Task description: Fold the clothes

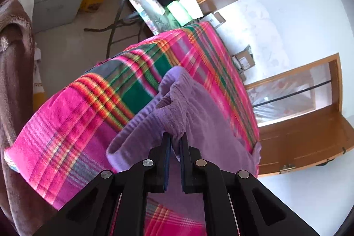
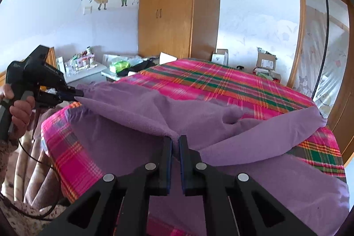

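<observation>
Purple fleece garment (image 2: 137, 112) lifted over a plaid-covered bed (image 2: 221, 81), pinched at two points.

Stretched with long axis running from 9 o'clock to 3 o'clock in the right wrist view, far end draped toward the bed's edge at 3 o'clock. Clamped narrow on a bunched edge by the left hand-held gripper (image 1: 176, 138); likewise nipped at a fold by the right hand-held gripper (image 2: 176, 138). Beyond, at 12 o'clock, wooden wardrobe (image 2: 177, 3).
</observation>
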Motion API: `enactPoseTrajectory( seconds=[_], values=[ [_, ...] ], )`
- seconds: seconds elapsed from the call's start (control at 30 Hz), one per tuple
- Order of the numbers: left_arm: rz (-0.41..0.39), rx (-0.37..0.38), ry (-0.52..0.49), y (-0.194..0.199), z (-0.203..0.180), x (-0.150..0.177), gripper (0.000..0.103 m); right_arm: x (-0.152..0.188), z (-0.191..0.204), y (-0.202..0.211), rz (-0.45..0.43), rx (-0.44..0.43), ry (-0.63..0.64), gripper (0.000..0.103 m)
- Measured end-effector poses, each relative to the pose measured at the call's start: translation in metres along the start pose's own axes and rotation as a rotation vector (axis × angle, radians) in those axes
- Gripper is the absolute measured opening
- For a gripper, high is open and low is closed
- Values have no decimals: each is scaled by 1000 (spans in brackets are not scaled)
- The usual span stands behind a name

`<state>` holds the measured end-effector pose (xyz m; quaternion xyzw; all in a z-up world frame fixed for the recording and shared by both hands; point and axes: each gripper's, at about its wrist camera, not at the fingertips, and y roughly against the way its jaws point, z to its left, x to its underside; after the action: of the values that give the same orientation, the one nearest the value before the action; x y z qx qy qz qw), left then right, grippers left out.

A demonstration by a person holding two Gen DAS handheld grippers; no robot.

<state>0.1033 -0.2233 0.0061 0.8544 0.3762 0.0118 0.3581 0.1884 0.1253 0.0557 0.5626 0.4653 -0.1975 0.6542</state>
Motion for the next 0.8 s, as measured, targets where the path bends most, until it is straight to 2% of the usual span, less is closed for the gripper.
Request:
enactPoseTrajectory(
  seconds=[0.33,0.5,0.8],
  values=[
    [17,-52,28,-5,16,8,8,20,7,-12,89,-21,39,7],
    [23,-53,36,-5,19,10,8,27,7,-16,112,-31,41,7],
    [30,-65,44,-5,20,12,9,29,1,-17,170,-101,22,10]
  ],
)
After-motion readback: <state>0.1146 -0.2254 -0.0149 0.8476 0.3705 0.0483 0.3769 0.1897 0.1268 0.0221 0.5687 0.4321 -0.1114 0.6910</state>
